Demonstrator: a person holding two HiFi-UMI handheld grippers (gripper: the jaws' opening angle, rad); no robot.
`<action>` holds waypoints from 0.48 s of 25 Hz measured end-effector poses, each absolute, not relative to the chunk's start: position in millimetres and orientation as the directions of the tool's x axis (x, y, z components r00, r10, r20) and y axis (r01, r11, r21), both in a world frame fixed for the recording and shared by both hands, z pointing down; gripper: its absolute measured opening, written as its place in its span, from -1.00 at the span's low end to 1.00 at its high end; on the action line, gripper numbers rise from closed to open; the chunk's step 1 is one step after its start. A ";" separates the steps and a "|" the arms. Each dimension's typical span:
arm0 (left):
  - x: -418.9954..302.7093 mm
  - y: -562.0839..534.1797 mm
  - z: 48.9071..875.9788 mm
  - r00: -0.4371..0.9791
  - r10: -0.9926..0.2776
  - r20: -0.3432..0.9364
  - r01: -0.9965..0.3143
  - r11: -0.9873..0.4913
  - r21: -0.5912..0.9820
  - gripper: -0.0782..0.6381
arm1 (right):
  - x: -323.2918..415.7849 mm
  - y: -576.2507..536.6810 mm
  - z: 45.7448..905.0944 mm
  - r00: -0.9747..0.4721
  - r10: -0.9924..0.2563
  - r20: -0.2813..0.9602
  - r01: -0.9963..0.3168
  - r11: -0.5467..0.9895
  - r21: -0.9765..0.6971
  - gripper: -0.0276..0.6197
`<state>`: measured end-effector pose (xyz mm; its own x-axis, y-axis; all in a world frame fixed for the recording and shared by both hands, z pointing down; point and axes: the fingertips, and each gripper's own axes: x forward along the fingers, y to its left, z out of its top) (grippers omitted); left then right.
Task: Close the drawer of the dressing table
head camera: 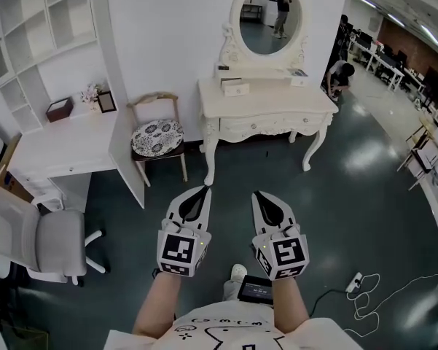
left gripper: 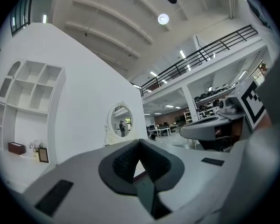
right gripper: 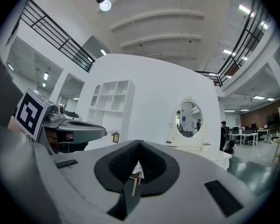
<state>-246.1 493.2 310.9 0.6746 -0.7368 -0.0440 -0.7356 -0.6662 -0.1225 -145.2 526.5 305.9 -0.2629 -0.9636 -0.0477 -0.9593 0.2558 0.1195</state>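
The cream dressing table (head camera: pixel 266 102) with its oval mirror (head camera: pixel 271 19) stands against the white wall, well ahead of me across the dark floor. Its drawer front (head camera: pixel 266 127) runs under the top; from here I cannot tell how far out it stands. My left gripper (head camera: pixel 203 190) and right gripper (head camera: pixel 258 195) are held level side by side, far short of the table. Both are shut with nothing between the jaws. The mirror (left gripper: pixel 121 121) shows small beyond my left gripper (left gripper: pixel 139 142). Beyond my right gripper (right gripper: pixel 139 143) are the mirror (right gripper: pixel 190 119) and the table top (right gripper: pixel 202 149).
A wooden chair with a patterned cushion (head camera: pixel 158 138) stands left of the table, then a white desk (head camera: pixel 62 150) with shelves and a grey office chair (head camera: pixel 40 243). Small boxes (head camera: pixel 235 87) lie on the table top. A person crouches at the back right (head camera: pixel 340 75). A power strip with cable (head camera: pixel 356 283) lies on the floor.
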 end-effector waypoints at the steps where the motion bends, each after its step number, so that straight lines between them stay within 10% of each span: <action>1: -238.8 481.0 311.4 0.673 -0.739 -0.041 -0.737 -0.665 -0.120 -0.77 | -138.1 513.7 305.1 -0.267 -0.963 -0.042 -0.957 0.260 0.127 -0.83; 12: -173.6 367.6 307.4 0.613 -0.789 -0.040 -0.789 -0.610 -0.072 -0.77 | -74.3 393.0 303.2 -0.342 -0.940 0.008 -0.928 0.339 0.154 -0.83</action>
<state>-173.6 367.6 307.4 0.6133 -0.7888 -0.0405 -0.7892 -0.6099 -0.0719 -74.3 393.0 303.2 -0.3423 -0.9396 0.0081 -0.9279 0.3394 0.1542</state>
